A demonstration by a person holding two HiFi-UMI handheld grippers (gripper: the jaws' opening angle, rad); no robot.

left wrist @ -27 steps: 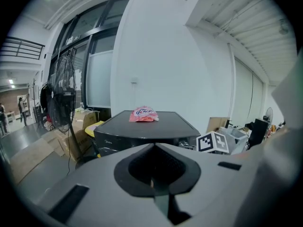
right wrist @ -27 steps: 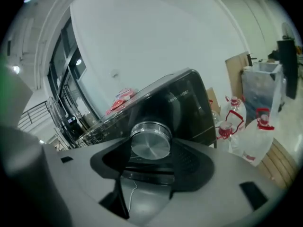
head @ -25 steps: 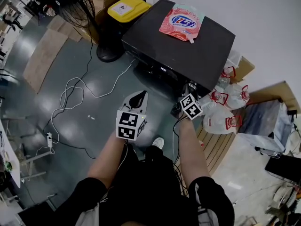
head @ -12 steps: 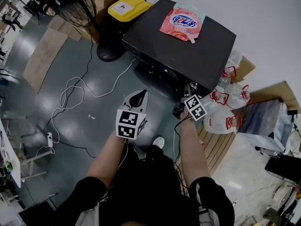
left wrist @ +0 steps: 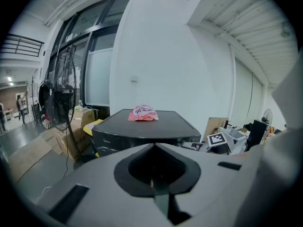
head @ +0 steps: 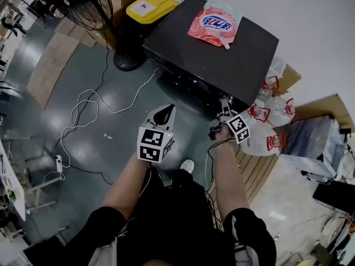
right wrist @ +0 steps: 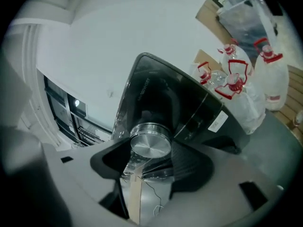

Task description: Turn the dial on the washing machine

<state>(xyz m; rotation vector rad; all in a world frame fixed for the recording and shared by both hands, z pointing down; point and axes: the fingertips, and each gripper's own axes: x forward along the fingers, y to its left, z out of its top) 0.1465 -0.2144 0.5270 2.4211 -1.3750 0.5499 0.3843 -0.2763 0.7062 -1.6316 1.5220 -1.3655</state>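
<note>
The black washing machine (head: 222,60) stands by the white wall with a pink detergent pouch (head: 215,24) on its lid. My right gripper (head: 223,105) is pressed against the right end of the machine's front panel. In the right gripper view the silver dial (right wrist: 150,143) sits between the two jaws, which close on its sides, and the whole view is tilted. The dial itself is hidden in the head view. My left gripper (head: 162,114) hangs shut and empty in front of the machine, well short of it; the machine (left wrist: 142,129) and pouch (left wrist: 142,113) show beyond its closed jaws.
A yellow-lidded bin (head: 151,7) and a standing fan (head: 89,4) are left of the machine. White cables (head: 89,110) and a power strip (head: 58,162) lie on the grey floor. Clear plastic jugs with red handles (head: 272,121) crowd the machine's right side, by a wooden pallet (head: 258,170).
The right gripper has rolled at the front panel, its marker cube swinging to the right and a little up. The left gripper has stayed still.
</note>
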